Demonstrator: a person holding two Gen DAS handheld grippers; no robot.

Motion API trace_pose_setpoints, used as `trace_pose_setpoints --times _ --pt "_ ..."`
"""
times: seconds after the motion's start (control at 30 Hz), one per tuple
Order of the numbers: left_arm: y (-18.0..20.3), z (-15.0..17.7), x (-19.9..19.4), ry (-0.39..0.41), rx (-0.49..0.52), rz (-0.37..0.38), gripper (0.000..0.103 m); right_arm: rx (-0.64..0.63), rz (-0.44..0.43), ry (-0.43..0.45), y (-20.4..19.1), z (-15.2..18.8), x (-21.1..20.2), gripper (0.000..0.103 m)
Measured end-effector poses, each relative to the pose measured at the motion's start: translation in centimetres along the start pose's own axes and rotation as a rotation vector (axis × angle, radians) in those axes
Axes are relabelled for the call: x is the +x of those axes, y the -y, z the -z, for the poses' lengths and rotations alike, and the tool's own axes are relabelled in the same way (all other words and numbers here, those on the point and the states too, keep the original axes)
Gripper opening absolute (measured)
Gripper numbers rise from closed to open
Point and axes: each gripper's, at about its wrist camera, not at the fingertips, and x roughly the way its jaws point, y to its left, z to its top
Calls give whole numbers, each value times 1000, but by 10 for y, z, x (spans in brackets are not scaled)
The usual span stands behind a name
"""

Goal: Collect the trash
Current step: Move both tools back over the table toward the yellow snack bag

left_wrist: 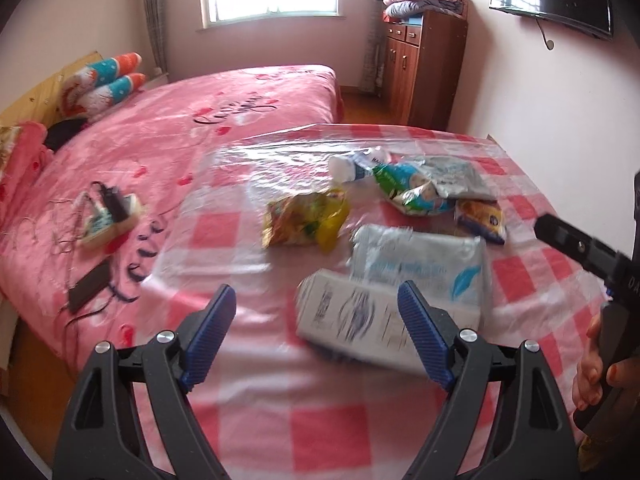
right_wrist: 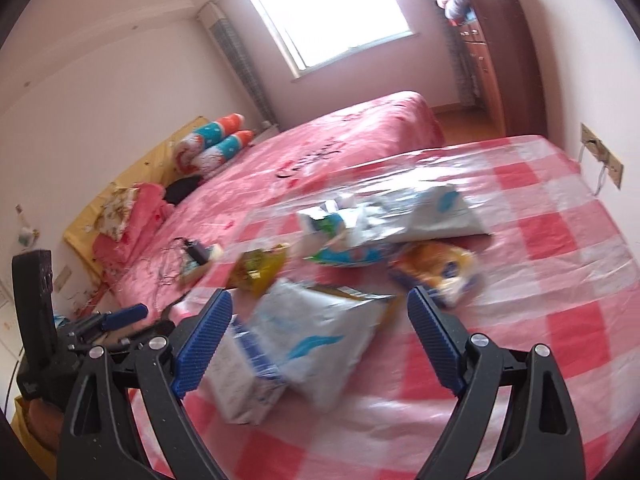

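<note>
Trash lies on a table (left_wrist: 332,432) under a pink-checked cloth. Nearest in the left wrist view is a white carton (left_wrist: 352,320). Behind it are a silver wrapper with a blue leaf (left_wrist: 424,268), a yellow wrapper (left_wrist: 304,220), a white tube (left_wrist: 352,168), a green-blue wrapper (left_wrist: 412,188) and an orange-blue packet (left_wrist: 480,218). My left gripper (left_wrist: 316,290) is open above the carton and grips nothing. My right gripper (right_wrist: 320,296) is open over the carton (right_wrist: 244,384) and the leaf wrapper (right_wrist: 320,332), also gripping nothing. The frames are blurred.
A pink bed (left_wrist: 200,120) adjoins the table's left side, with a charger and cables (left_wrist: 108,212), pillows and a rolled toy (left_wrist: 108,84). A brown cabinet (left_wrist: 424,72) stands at the far wall. A hand (left_wrist: 592,368) holds the right gripper at the right edge.
</note>
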Motion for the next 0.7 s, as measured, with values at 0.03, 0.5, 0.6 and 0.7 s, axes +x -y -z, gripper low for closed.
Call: trace_pose_setpoints --times 0.03,0.5,0.6,0.7 --pt "0 -5 7 -13 -3 14 84 1 11 -9 4 -2 1 88" --pt "-19 -59 125 -264 -29 64 83 -100 135 -270 67 -21 68 81" --pt "-22 -64 138 -288 -31 77 83 -133 127 -289 64 -22 78 80" --pt "-24 -69 149 -303 -18 71 83 -181 118 -313 56 -21 88 80"
